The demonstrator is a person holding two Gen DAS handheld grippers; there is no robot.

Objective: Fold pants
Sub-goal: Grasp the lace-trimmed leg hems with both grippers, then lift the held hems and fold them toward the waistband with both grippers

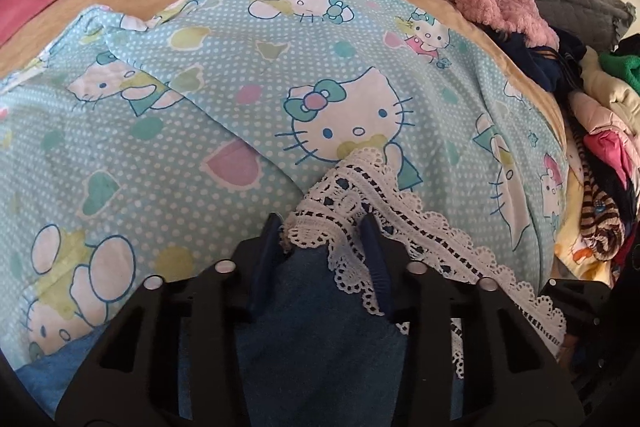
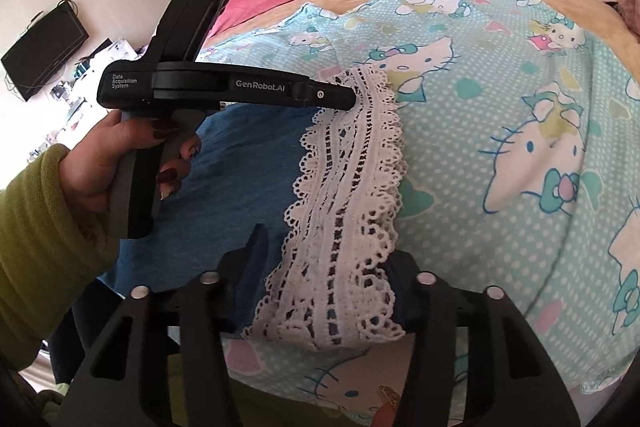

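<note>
While a heap of clothes (image 1: 600,107) crowds the bed at three o'clock, the blue pants (image 1: 304,307) lie on the cartoon-cat sheet (image 1: 200,155), lace hem (image 1: 360,203) at twelve. The left hand-held gripper (image 1: 324,227) pinches the lace edge; the right hand-held gripper (image 2: 324,255) straddles it, contact unclear. Only the right view shows a hand (image 2: 116,163), green sleeve (image 2: 36,247) and wall television (image 2: 44,51).
</note>
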